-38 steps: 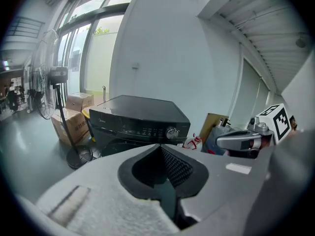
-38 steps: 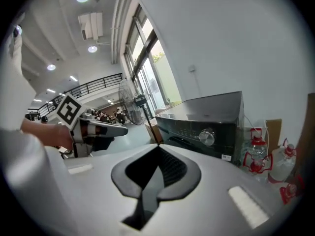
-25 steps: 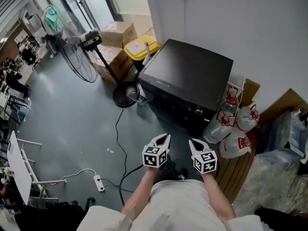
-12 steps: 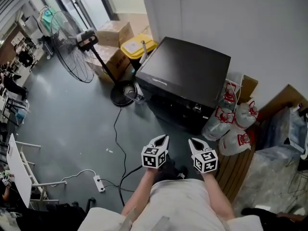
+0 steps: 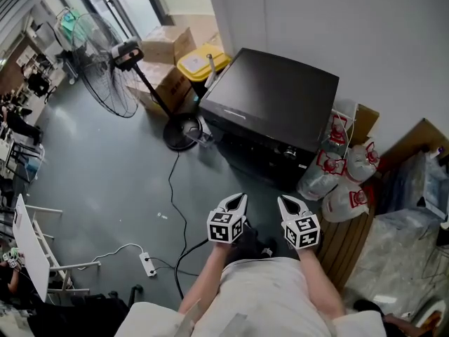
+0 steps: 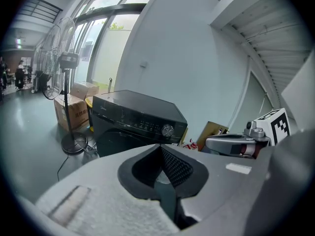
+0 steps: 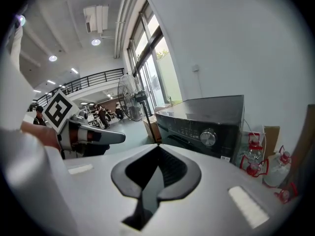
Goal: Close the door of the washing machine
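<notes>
Both tools are clenched with nothing in them: the left tool (image 5: pixel 240 199) and the right tool (image 5: pixel 282 202) each show their jaws pressed together in their own views, and both are held side by side, close to the person's body, tips angled a little downward

From the tools the washer (image 5: pixel 273 107) stands at 12 o'clock in the head view, well apart, with open floor (image 5: pixel 126 181) between. Its dark front (image 5: pixel 256 153) faces the person, and the long edge of that front runs roughly from 10 to 4 o'clock. The two tools look about equally far from it; the right one seems slightly nearer the knob (image 5: pixel 287 154) end, the left one nearer the fan (image 5: pixel 105 55) side, so either hand could serve

The door is the hard part: against the black front it cannot be made out in the head view. In the left gripper view the tool's own body covers everything below the control panel, and in the right gripper view too. Whether the door stands ajar, and which way it swings, cannot be told. Water jugs (image 5: pixel 344 188) crowd the washer at its 4 o'clock corner
</notes>
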`<state>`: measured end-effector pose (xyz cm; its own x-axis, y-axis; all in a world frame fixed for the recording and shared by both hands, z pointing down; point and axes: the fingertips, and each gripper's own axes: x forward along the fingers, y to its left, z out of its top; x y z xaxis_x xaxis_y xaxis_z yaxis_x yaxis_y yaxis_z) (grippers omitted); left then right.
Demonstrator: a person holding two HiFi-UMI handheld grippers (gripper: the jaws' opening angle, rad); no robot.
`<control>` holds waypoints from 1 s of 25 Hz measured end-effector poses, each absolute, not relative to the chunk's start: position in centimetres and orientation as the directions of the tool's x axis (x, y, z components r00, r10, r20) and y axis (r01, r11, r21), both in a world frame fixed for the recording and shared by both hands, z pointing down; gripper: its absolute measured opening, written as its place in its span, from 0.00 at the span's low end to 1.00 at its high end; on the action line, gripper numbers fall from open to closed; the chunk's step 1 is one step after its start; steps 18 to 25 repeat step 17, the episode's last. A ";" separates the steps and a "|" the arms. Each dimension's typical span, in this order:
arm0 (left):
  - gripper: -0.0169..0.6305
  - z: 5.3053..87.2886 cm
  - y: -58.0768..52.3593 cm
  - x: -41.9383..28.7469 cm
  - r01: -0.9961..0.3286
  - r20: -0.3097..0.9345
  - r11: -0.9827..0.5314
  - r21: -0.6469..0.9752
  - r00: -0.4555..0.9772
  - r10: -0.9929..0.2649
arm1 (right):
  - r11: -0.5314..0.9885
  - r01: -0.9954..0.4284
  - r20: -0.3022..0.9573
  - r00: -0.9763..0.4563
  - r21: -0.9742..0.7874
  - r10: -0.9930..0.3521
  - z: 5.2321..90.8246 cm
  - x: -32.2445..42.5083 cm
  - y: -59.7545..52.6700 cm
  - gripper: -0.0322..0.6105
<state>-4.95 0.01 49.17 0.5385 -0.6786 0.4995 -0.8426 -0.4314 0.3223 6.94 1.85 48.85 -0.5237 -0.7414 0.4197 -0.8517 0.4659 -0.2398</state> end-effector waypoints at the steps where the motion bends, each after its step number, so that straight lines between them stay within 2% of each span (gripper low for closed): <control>1: 0.03 49.2 0.1 -5.1 -0.844 0.500 -0.428 0.323 0.536 -0.680 | 0.468 -0.852 0.422 -0.524 -0.237 -0.740 48.9 6.9 1.9 0.05; 8: 0.03 49.9 0.4 -4.8 -0.844 0.510 -0.424 0.329 0.537 -0.672 | 0.481 -0.858 0.436 -0.508 -0.181 -0.743 49.1 7.2 1.9 0.05; 12: 0.03 50.1 0.5 -4.5 -0.827 0.495 -0.393 0.402 0.558 -0.666 | 0.477 -0.860 0.445 -0.505 -0.183 -0.739 49.5 7.3 2.2 0.05; 25: 0.03 50.3 0.4 -4.1 -0.832 0.506 -0.402 0.382 0.553 -0.663 | 0.464 -0.865 0.440 -0.497 -0.189 -0.748 49.5 7.9 2.0 0.05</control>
